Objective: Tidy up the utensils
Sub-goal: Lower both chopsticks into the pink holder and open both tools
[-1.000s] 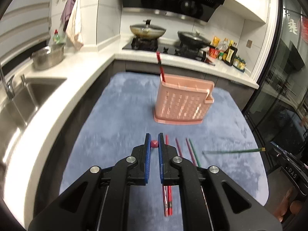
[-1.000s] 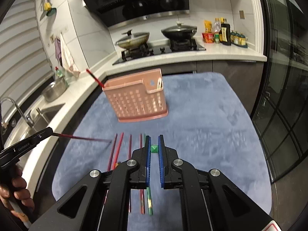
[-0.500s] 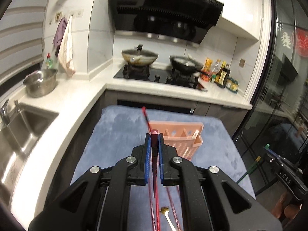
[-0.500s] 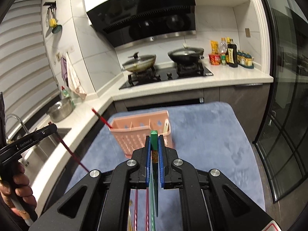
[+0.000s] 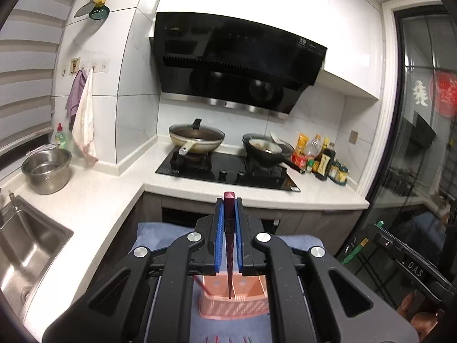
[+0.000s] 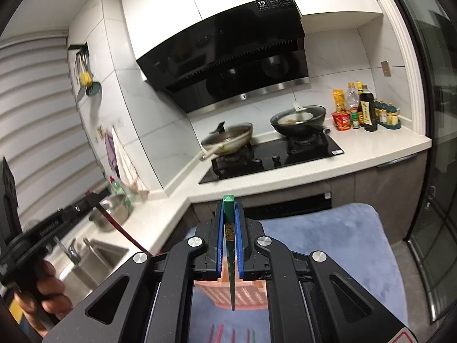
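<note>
Blue pads on your left gripper [image 5: 228, 223] are pinched shut on a dark red chopstick [image 5: 229, 245], which hangs point-down between them with its blunt top poking just above the fingertips. Its tip sits over the open top of the pink basket [image 5: 225, 305], near a divider; whether it touches anything inside, you cannot tell. A second red stick [image 5: 201, 284] leans inside the basket on its left side. Nearer you than the basket, a few red and green chopstick ends [image 5: 228, 339] lie on the blue-grey mat [image 5: 154, 235].

Your right gripper [image 6: 228, 223] is likewise closed tight, on a green chopstick [image 6: 230, 257] held vertical, tip down in front of the basket [image 6: 211, 291] wall. Below the basket in that view, more loose sticks [image 6: 220, 331] rest on the mat [image 6: 328, 243]. Left of the basket there, your left hand [image 6: 50, 294] grips its tool, the red stick [image 6: 120, 228] slanting down from it.

Beyond the basket runs the white counter [image 5: 94, 200], with the sink [image 5: 31, 245] and a steel pot [image 5: 47, 170] to its far left. Behind it sits the black hob [image 5: 228, 171] carrying two pans [image 5: 197, 138], bottles and seasoning jars [image 5: 322, 160] to the right, and the range hood [image 5: 234, 63] above.
</note>
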A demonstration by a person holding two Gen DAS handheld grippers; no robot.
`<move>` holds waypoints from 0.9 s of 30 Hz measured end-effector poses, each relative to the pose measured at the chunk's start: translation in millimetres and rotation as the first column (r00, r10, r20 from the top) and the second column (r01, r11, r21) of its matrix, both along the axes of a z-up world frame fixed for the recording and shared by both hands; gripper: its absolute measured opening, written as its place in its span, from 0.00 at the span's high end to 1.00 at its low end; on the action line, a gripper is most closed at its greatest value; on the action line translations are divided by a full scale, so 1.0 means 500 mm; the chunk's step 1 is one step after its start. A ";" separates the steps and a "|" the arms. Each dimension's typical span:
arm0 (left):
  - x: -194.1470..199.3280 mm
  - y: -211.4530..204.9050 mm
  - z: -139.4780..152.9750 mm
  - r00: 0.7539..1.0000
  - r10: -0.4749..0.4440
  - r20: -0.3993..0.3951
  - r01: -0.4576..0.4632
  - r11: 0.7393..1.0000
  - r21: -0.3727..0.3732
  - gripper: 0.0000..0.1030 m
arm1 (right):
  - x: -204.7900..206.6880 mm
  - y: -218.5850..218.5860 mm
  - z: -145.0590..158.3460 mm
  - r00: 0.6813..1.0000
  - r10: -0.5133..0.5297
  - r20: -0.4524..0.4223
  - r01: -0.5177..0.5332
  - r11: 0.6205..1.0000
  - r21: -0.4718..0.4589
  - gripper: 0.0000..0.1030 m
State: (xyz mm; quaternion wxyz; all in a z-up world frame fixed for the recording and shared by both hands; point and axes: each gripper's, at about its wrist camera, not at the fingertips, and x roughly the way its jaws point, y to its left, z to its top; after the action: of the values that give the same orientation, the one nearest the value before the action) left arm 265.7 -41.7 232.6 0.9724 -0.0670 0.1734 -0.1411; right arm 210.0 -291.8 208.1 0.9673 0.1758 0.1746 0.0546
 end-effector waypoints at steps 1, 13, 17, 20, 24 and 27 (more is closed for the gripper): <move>0.015 -0.001 -0.001 1.000 0.003 -0.002 -0.003 1.000 -0.005 0.93 | 0.009 0.001 0.002 1.000 -0.002 0.005 0.002 1.000 -0.003 0.93; 0.117 -0.004 -0.105 0.993 0.043 -0.111 -0.041 0.999 0.016 0.93 | 0.155 0.020 -0.093 0.995 0.006 -0.101 -0.009 0.999 -0.031 0.93; 0.129 -0.009 -0.135 0.989 0.038 -0.141 -0.035 0.999 0.023 0.93 | 0.172 0.028 -0.133 0.989 0.009 -0.147 -0.014 0.999 -0.037 0.93; 0.136 -0.013 -0.150 0.987 0.037 -0.159 -0.032 0.999 0.028 0.93 | 0.180 0.031 -0.157 0.984 0.010 -0.176 -0.018 0.999 -0.044 0.93; 0.148 -0.013 -0.166 0.981 0.037 -0.188 -0.032 0.999 0.031 0.93 | 0.187 0.031 -0.173 0.980 0.007 -0.200 -0.018 0.998 -0.052 0.93; 0.159 -0.008 -0.177 0.975 0.031 -0.219 -0.028 0.999 0.016 0.92 | 0.188 0.032 -0.180 0.977 0.007 -0.211 -0.020 0.998 -0.056 0.93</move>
State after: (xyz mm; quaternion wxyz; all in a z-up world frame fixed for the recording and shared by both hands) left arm 345.2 -45.9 144.1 0.9497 -0.0786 0.2796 -0.1174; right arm 304.2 -275.8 118.0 0.9476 0.1516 0.2789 0.0372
